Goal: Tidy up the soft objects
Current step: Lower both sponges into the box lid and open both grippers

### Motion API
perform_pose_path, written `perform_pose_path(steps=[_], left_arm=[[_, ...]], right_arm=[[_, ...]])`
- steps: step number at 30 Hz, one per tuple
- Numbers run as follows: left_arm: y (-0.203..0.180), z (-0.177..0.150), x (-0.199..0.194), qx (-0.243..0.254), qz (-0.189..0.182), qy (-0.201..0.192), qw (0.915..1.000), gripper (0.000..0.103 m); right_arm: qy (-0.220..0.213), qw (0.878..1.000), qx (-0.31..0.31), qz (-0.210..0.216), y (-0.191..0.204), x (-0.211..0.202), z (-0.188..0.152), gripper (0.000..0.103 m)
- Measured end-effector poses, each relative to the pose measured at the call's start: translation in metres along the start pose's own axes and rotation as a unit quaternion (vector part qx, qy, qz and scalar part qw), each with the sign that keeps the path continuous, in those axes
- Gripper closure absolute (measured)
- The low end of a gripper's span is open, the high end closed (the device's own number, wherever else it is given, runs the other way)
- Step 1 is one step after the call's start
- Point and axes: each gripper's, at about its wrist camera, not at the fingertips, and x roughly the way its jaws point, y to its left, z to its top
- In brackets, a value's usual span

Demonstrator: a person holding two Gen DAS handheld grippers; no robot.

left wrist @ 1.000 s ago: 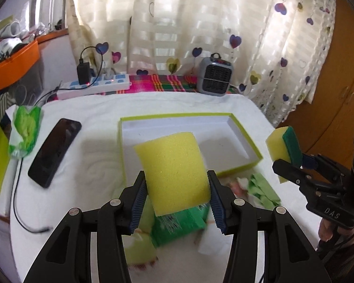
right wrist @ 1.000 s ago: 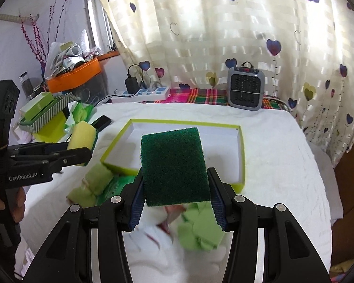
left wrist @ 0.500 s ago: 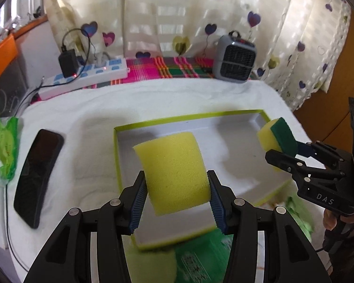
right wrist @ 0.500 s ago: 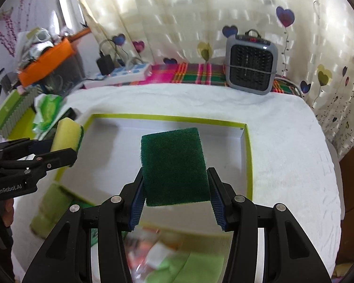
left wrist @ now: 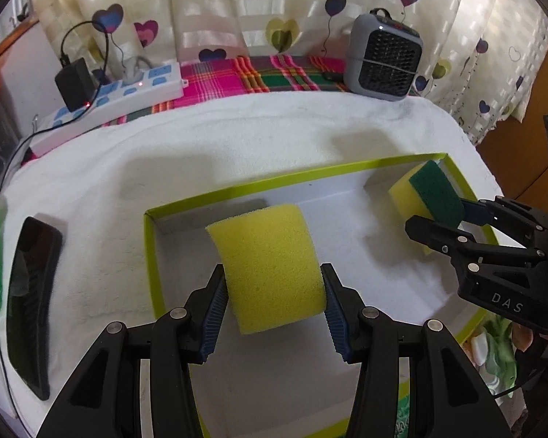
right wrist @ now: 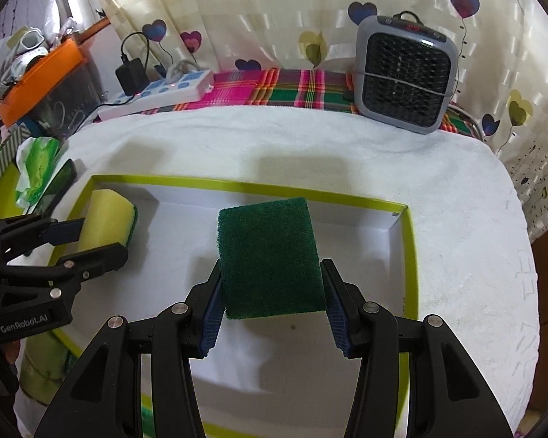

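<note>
Both grippers loaded, both over the open green-rimmed tray (left wrist: 354, 171). Left gripper (left wrist: 274, 310) clamped on a sponge (left wrist: 270, 266), yellow foam face toward its camera; the foam bulges between the pads, so the squeeze is firm. Right gripper (right wrist: 272, 306) clamped on a second sponge (right wrist: 270, 259), green scouring face toward its camera. Each sponge shows from the opposite wrist as yellow foam with a green layer. The left one sits at the tray's left end, the right one toward the far right corner. Whether either sponge touches the tray floor: cannot tell. Judged step: placing the two sponges into the tray, transport done, release not yet made. Next move likely calls for lowering each until it rests on the tray floor, then opening the jaws wide enough that the compressed foam springs free without sticking to the pads, and keeping the two well apart. Surface is covered by a white fleecy cloth (right wrist: 456, 219). On it: a black phone (left wrist: 33, 299) left of the tray, a power strip (left wrist: 128, 91) with a charger plugged in, a small grey heater (right wrist: 405, 73) at the back on a plaid cloth (right wrist: 285, 87). Heart-print curtain (right wrist: 274, 11) behind.
</note>
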Motion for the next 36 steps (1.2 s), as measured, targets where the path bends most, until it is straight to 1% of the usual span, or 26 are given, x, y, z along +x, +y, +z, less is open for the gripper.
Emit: perform_pose_path(steps=[4,8,15,18,19,22,24,30,36], left_arm=[[0.001,0.001,0.005,0.004,0.004,0.001,1.0,0.055],[0.002,0.003,0.006,0.003,0.003,0.0,1.0,0.055],[0.001,0.005,0.006,0.001,0.008,-0.003,1.0,0.053],[0.003,0.004,0.005,-0.005,0.004,-0.006,1.0,0.052],[0.004,0.003,0.005,-0.007,0.004,-0.008,0.9999,0.05],[0.005,0.002,0.001,-0.011,-0.002,-0.014,0.9998,0.046],[0.005,0.002,-0.003,-0.014,-0.007,-0.019,0.9997,0.046],[0.0,-0.001,-0.025,-0.01,-0.007,-0.04,0.9991,0.045],[-0.005,-0.014,-0.05,-0.01,-0.003,-0.058,0.9982,0.045]], right_arm=[[0.008,1.0,-0.003,-0.009,0.001,0.009,0.001,0.053],[0.009,1.0,0.011,-0.009,-0.004,0.013,0.003,0.053],[0.008,1.0,0.01,-0.012,-0.003,0.016,0.006,0.05],[0.007,1.0,0.015,-0.011,-0.005,0.015,0.006,0.044],[0.006,1.0,0.016,-0.012,-0.005,0.015,0.006,0.041],[0.004,1.0,0.022,-0.009,-0.006,0.014,0.005,0.039],[-0.001,1.0,0.025,-0.006,-0.005,0.011,0.004,0.038],[-0.025,0.999,0.027,0.005,-0.001,-0.008,0.003,0.038],[-0.047,0.999,0.025,0.01,0.004,-0.033,-0.002,0.038]])
